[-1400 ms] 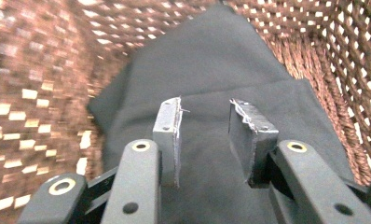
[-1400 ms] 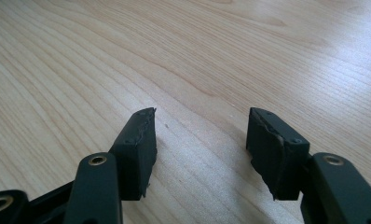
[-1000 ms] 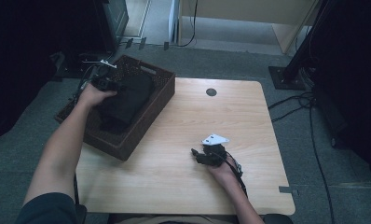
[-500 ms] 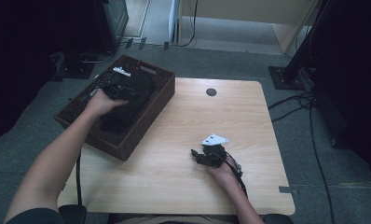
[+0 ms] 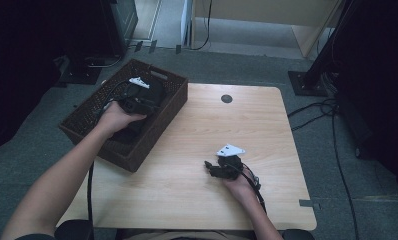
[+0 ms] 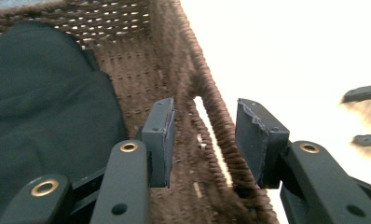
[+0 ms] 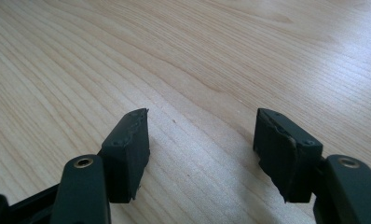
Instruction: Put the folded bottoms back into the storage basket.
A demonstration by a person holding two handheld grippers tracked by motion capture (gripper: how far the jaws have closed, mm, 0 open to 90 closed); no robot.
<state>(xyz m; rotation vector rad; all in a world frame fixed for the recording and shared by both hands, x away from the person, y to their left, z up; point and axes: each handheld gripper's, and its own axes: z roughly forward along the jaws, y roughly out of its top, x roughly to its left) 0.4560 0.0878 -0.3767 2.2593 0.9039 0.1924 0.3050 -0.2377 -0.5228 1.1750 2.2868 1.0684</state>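
Now the left claw [image 6: 204,140] straddles the wicker basket's [image 5: 163,114] near wall, spread and holding nothing.
Inside lies a dark cloth [image 6: 44,112]; to take it, I judge the claw should swing off the rim toward the fabric, dip, then close on a fold. The right claw [image 7: 202,149] rests spread over bare desk [image 5: 187,185], well apart, with open room between them.

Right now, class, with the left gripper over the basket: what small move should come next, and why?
Probably close the left gripper: its open fingers straddle the woven basket wall, one inside near the dark cloth, one outside. The right gripper rests open on the table.
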